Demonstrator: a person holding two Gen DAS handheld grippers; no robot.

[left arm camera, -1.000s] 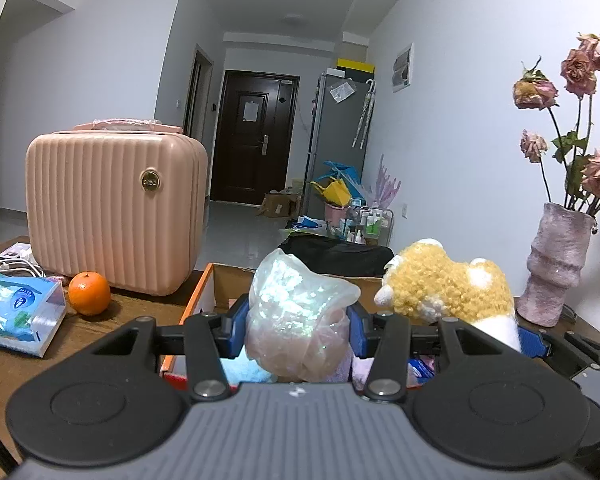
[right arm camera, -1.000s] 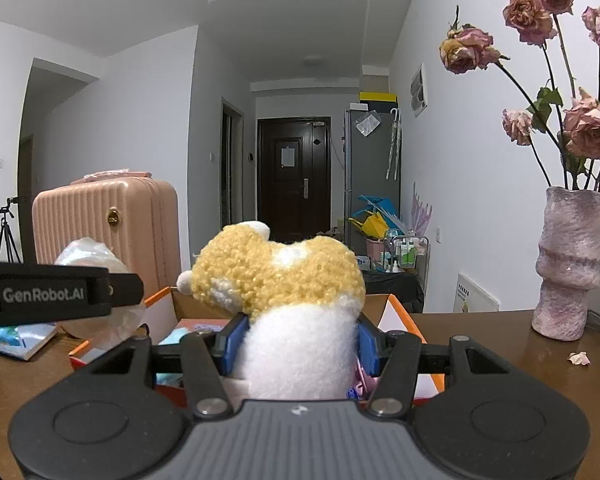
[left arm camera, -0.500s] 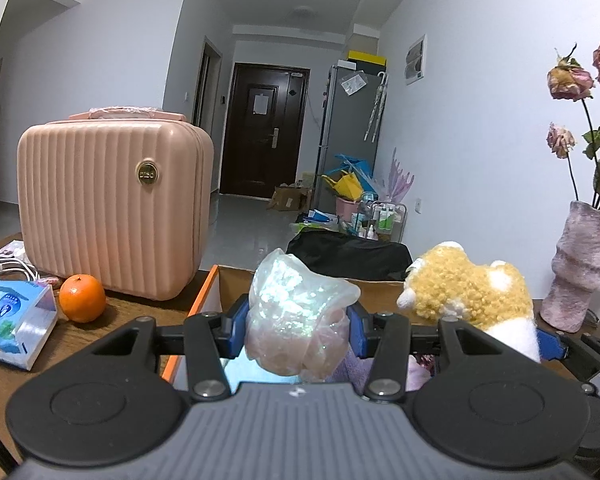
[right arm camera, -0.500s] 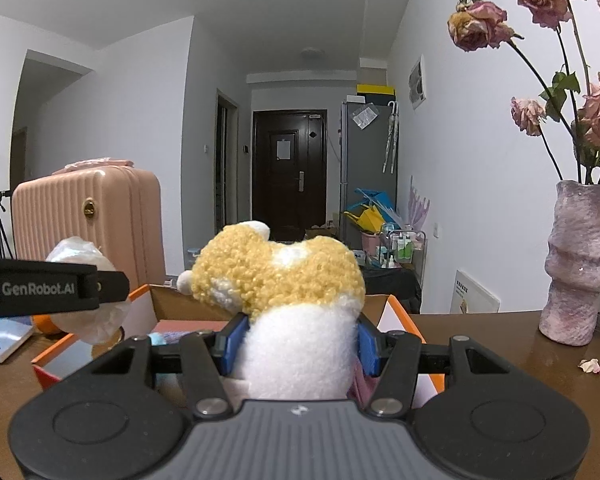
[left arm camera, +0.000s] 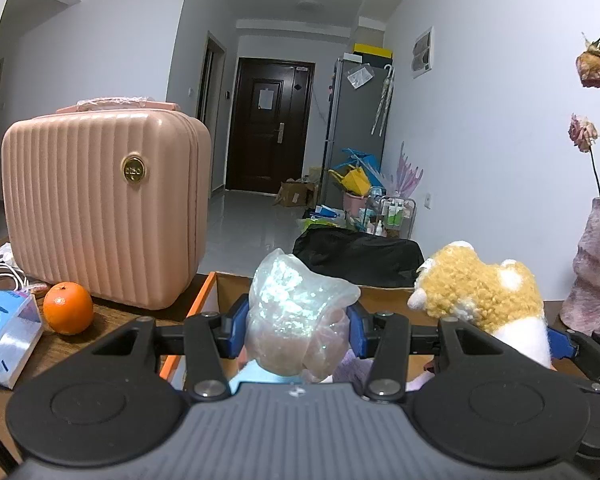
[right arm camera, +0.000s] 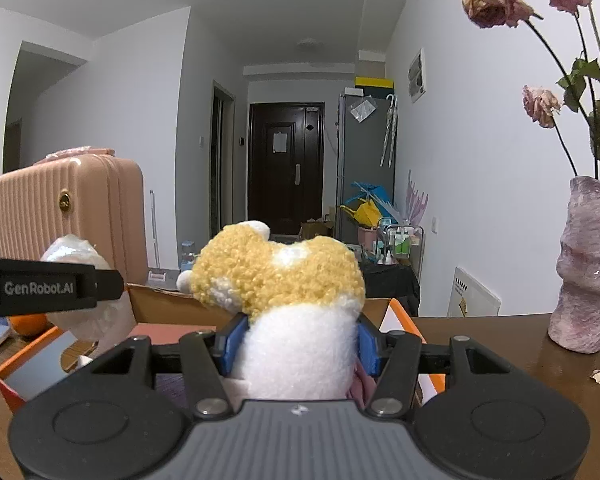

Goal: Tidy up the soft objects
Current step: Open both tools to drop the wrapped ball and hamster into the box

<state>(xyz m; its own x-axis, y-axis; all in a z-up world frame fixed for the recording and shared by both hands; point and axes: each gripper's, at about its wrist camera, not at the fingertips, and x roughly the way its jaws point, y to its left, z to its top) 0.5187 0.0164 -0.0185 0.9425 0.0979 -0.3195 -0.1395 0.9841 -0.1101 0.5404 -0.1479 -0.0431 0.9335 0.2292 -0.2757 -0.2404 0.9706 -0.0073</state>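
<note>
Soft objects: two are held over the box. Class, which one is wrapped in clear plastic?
The pinkish bundle in the left hand-held gripper. The right hand-held gripper grips a bare yellow-and-white plush toy.

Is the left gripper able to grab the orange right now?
Probably not yet. The left gripper is shut on the plastic-wrapped toy, so it is full. The orange sits uncovered on the table, off to its left.

Both hand-held grippers, left (left arm camera: 298, 330) and right (right arm camera: 298, 344) (side by side), clamped, raised.
</note>
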